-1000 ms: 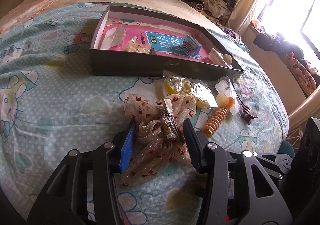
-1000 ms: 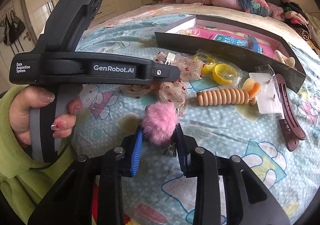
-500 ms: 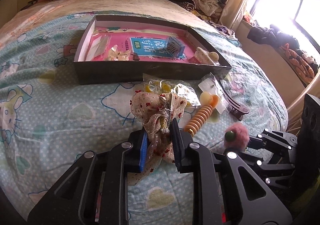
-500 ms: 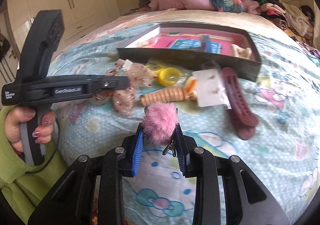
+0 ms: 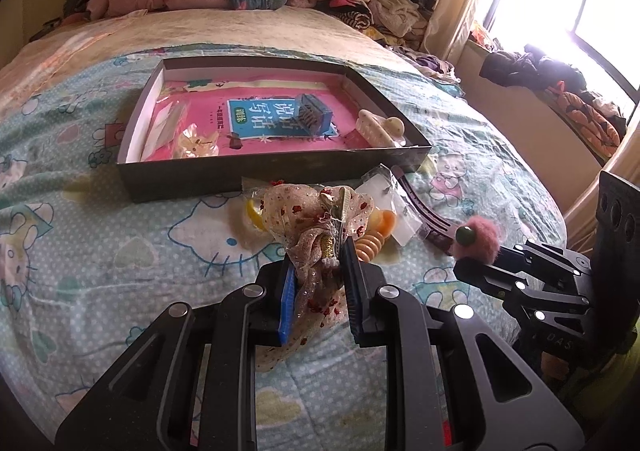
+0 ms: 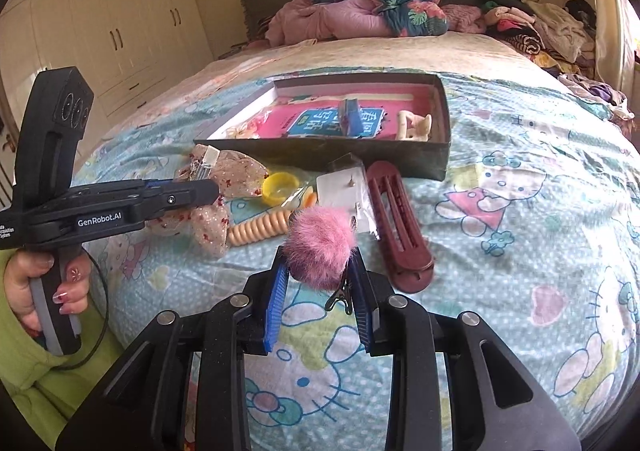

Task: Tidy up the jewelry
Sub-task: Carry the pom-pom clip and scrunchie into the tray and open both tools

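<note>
My left gripper [image 5: 318,271] is shut on a sheer bow hair clip with red dots [image 5: 320,219] and holds it above the bed; it also shows in the right wrist view [image 6: 212,203]. My right gripper [image 6: 318,279] is shut on a pink pompom hair clip [image 6: 322,243], which also shows in the left wrist view [image 5: 480,237]. A dark shallow box [image 5: 256,171] lies ahead on the bed, holding a pink booklet, a blue comb clip [image 5: 314,115] and a cream claw clip [image 5: 380,127].
On the bedspread in front of the box lie a yellow ring in a bag [image 6: 280,187], an orange spiral hair tie [image 6: 256,229], an earring card [image 6: 344,187] and a maroon banana clip [image 6: 400,227]. Clothes are piled at the bed's head.
My left gripper closed on the bow clip and lifted it off the bed. My right gripper, still holding the pompom clip, rose and moved toward the box.
</note>
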{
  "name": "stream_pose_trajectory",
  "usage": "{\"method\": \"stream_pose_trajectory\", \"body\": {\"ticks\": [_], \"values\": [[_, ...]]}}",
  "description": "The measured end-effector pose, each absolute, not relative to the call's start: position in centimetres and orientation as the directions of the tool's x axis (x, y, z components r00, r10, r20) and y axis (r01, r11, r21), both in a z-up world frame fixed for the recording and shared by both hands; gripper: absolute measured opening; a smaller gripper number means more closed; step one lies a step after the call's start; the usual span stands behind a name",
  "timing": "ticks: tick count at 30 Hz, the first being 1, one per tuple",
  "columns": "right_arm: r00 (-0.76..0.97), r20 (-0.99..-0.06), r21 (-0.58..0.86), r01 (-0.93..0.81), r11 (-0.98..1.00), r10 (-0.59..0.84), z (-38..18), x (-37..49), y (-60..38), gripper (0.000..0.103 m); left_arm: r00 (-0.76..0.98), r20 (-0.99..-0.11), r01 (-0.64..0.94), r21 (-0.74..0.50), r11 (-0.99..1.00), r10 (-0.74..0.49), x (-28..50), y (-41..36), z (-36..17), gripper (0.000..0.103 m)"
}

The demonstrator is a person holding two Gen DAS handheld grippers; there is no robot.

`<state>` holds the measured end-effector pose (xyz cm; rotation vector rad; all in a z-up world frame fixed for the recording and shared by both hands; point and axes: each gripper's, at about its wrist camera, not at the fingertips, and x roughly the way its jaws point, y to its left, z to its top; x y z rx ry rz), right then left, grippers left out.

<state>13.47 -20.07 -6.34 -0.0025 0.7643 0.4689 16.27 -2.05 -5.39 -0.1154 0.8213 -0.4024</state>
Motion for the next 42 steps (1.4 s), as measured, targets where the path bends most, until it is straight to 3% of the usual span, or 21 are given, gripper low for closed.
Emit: {"method": "stream_pose_trajectory", "body": {"ticks": [25,42], "values": [[0.689,-0.615,0.164,-0.364,0.917,0.384,-2.9,16.8,-21.5,0.029,0.68,-0.612,0.315,-0.253,0.915,-0.403,20.2,-3.3,-0.8,0.014],[0.715,-0.603,0.149,-0.335,0.93,0.354,-1.7,21.4,-21.9,0.029,0.703,-0.611,0.275,-0.238,0.931,-0.364,23.8,-2.8,-0.7,0.014]]}}
